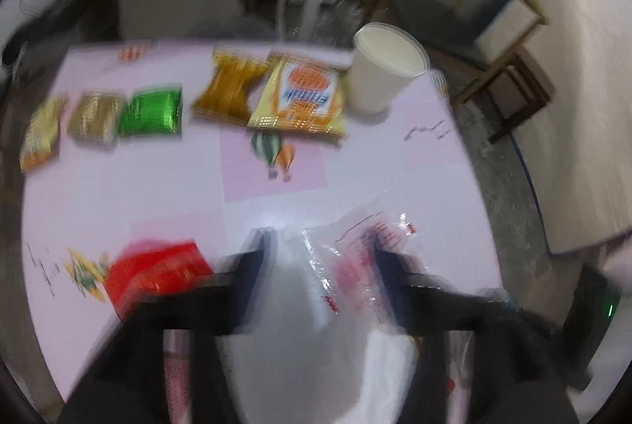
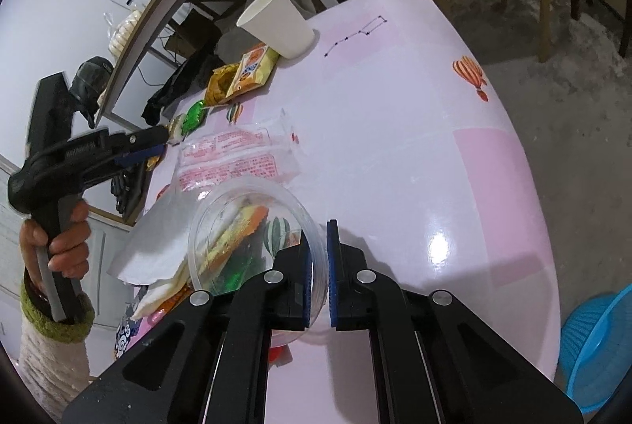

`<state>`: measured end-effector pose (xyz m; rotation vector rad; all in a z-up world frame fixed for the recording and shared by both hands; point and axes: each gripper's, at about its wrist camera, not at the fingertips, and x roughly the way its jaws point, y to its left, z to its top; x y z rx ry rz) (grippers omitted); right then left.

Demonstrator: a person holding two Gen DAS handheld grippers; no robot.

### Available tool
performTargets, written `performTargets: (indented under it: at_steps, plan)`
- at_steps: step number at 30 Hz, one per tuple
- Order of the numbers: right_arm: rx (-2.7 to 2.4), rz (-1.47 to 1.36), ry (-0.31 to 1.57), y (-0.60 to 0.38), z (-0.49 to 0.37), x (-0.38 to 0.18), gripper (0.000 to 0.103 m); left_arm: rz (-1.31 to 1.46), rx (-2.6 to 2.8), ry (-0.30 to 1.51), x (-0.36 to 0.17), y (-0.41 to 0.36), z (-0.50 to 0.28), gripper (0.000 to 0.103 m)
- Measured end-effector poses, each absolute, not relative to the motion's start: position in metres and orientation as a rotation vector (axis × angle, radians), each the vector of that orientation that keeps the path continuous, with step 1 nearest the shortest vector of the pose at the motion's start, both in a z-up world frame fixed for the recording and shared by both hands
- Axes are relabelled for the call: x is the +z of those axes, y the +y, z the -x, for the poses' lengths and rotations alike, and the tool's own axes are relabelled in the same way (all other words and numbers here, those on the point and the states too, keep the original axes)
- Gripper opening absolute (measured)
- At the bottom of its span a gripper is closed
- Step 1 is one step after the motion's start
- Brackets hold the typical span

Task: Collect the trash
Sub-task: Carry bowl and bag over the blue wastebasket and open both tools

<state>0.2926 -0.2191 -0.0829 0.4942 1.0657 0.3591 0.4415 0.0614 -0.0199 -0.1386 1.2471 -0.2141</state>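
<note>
Over table | left hand-held gripper wide | right hand-held gripper pinching bowl rim

Left wrist view is pretty blurry tbh. Left gripper has its jaws wide apart over the pink table, w/ a clear wrapper w/ red print lying between the fingers; can't tell if they touch it. White paper sheet sits right under the gripper. Red packet just left of the left finger. Further back there's a row of snack packs: yellow one, brown, green, gold, then a yellow-orange one next to a white paper cup. Wooden chair off the table's far right.
</note>
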Motion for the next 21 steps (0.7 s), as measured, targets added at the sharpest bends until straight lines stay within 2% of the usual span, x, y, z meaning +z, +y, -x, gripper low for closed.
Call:
performTargets:
  at_steps: [4, 5, 7, 9, 21]
  plan:
    - [0.368, -0.502, 1.066, -0.219, -0.293, -0.087, 0.005, 0.228, -0.183, 1.348, -0.043, 0.066, -0.459, 0.065]
    - [0.369, -0.503, 1.065, -0.218, -0.293, -0.087, 0.005, 0.243, -0.176, 1.345, -0.044, 0.067, -0.462, 0.057]
    - [0.371, -0.507, 1.065, -0.219, -0.293, -0.088, 0.005, 0.228, -0.183, 1.35, -0.046, 0.064, -0.464, 0.034]
    - [0.374, -0.509, 1.065, -0.219, -0.292, -0.088, 0.005, 0.214, -0.197, 1.366, -0.048, 0.061, -0.465, 0.02]
    - [0.365, -0.513, 1.042, -0.22, -0.291, -0.086, 0.005, 0.138, -0.256, 1.224, -0.017, 0.047, -0.454, 0.004]
